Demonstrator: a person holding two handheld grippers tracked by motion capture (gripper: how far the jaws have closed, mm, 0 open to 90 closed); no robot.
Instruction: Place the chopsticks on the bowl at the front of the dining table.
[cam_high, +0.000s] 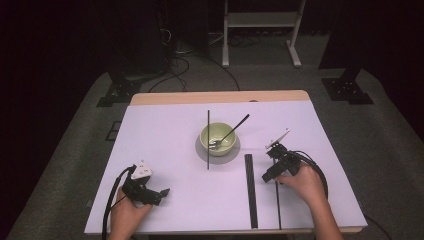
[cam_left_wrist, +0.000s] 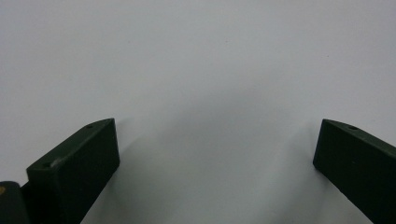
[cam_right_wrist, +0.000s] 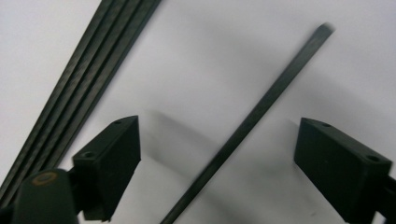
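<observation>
The right hand-held gripper (cam_right_wrist: 219, 154) hangs released, its jaws astride the thin black rod (cam_right_wrist: 261, 109) lying flat on the tabletop (cam_right_wrist: 196, 60), so closing too high could skate the pads over it and flick it toward the neighbouring bundle of rods (cam_right_wrist: 79, 93).

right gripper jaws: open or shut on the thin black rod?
Open. The right gripper straddles the thin black rod; gaps show on both sides.

Matt black rod (cam_right_wrist: 252, 119) — smooth white sheet (cam_high: 165, 200)
</observation>
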